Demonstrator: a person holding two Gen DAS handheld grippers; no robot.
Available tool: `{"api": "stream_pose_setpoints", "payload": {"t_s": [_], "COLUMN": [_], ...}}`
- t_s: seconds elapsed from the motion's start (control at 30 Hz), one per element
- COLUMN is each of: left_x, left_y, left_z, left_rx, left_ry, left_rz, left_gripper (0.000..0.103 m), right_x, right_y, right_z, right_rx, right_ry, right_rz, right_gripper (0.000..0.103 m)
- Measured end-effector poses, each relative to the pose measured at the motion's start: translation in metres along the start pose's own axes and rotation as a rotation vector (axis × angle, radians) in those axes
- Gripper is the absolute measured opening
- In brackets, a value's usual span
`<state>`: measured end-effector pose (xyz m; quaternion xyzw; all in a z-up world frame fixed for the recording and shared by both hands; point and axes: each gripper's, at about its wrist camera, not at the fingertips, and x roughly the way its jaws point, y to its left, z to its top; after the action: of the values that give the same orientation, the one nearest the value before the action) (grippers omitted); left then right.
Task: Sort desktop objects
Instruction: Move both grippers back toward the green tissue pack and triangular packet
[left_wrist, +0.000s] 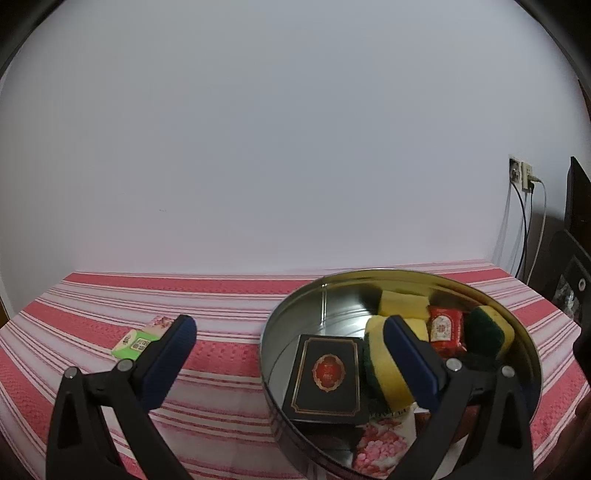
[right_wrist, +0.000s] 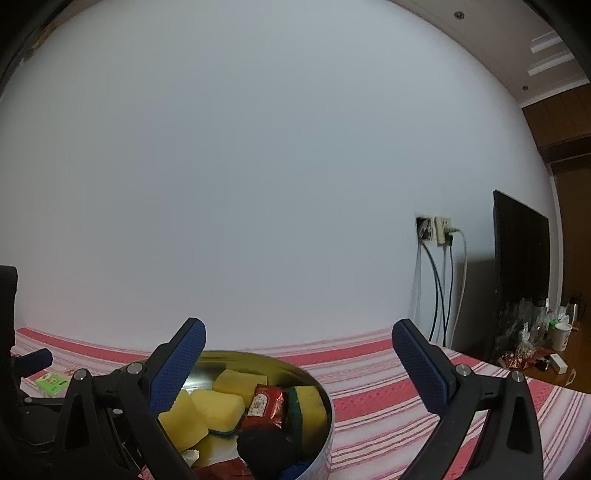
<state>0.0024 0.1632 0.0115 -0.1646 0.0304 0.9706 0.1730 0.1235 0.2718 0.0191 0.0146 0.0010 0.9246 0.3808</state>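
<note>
Round tin of sponges under both grippers, left gripper jaws released, right gripper jaws released, nothing between

One round tin, four sponges, one black box, two red packets

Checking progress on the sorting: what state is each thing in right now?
Round metal tin: lidless, holding items.
Black card box with red emblem: closed, lying in tin.
Green tissue packet: lying outside tin on cloth.
Left tongs: open, empty.
Right tongs: open, empty.
</note>
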Motion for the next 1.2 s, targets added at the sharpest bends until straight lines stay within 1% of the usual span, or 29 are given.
{"api": "stream_pose_setpoints", "payload": {"t_s": [0.13, 0.27, 0.37, 0.6, 0.73, 0.87, 1.2], "left_x": [0.002, -0.001, -0.002, -0.005, -0.005, -0.006, 0.000], "left_y": [0.001, 0.002, 0.003, 0.023, 0.035, 0.050, 0.094], "left_z": [-0.001, -0.002, -0.002, -0.003, -0.004, -0.004, -0.005], "left_rx": [-0.004, 0.000, 0.008, -0.002, 0.006, 0.005, -0.049], "left_ry": [0.000, 0.000, 0.010, 0.015, 0.013, 0.011, 0.050], "left_rz": [-0.006, -0.012, 0.004, 0.023, 0.039, 0.073, 0.128], "left_gripper": [0.102, 0.102, 0.102, 0.102, 0.102, 0.102, 0.102], "right_x": [-0.003, -0.008, -0.015, -0.023, -0.029, -0.034, -0.040], "right_y": [0.001, -0.001, 0.003, 0.015, 0.029, 0.047, 0.090], "right_z": [0.001, 0.002, 0.002, 0.001, 0.001, 0.001, -0.001], "right_rx": [0.012, 0.060, 0.075, 0.116, 0.110, 0.092, 0.058], "right_ry": [0.004, 0.029, 0.037, 0.063, 0.070, 0.068, 0.081], "right_rz": [-0.004, 0.005, 0.014, 0.046, 0.066, 0.090, 0.176], "right_gripper": [0.103, 0.103, 0.103, 0.103, 0.103, 0.103, 0.103]}}
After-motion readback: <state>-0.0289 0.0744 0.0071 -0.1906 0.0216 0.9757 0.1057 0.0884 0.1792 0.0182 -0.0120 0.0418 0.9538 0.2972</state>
